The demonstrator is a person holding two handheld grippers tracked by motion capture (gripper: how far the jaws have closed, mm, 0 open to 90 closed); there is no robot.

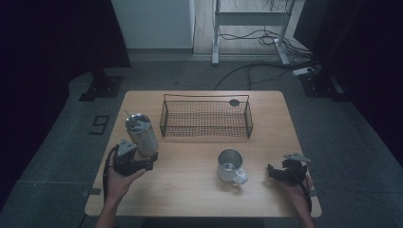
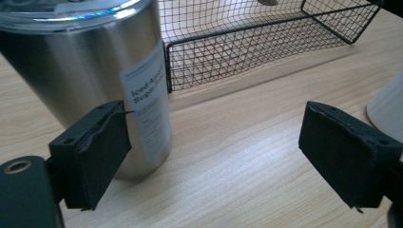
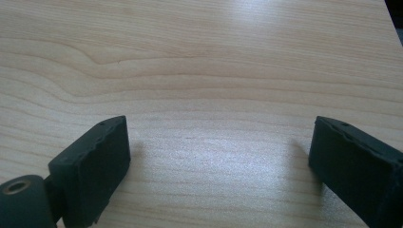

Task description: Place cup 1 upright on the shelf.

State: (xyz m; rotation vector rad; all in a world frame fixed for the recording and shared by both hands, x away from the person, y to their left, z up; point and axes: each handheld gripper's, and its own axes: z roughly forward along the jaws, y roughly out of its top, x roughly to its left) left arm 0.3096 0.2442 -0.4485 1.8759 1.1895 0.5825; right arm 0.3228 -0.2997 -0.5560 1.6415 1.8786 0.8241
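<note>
Room first: dark curtains are closing in the left and right edges of the high view, grey floor [image 1: 57,142] is running around everything, and a white desk frame [image 1: 252,28] with loose cables [image 1: 266,66] is standing at upper centre.

Wooden table [image 1: 190,199] is filling mid-frame, pale grain, bare and dry-looking, giving good footing for anything slid across it.

Black wire basket [image 1: 206,118] is sitting at upper centre of the table, long side toward the person, with a small dark round thing resting at its upper right rim; too small to identify.

Steel tumbler [image 1: 141,134] is standing upright at left of centre, lid on, a straw poking out, label facing the left gripper view [image 2: 142,104]. White mug [image 1: 231,166] is sitting right of centre, handle turned toward the lower edge.

Left gripper [image 1: 142,161] is hanging at the tumbler's base, jaws spread wide. In its own view the left pad is overlapping the tumbler's lower wall and the right pad is standing well clear over bare wood, so the body is not yet between them.

Right gripper [image 1: 271,172] is resting low at lower right, jaws spread, nothing between them, apart from the mug.

Judging the step: lining up on the tumbler. Doing it well likely means shifting left until the body is centred between the pads, gripping mid-height rather than at the narrow foot, and closing slowly, since smooth steel may slip.
</note>
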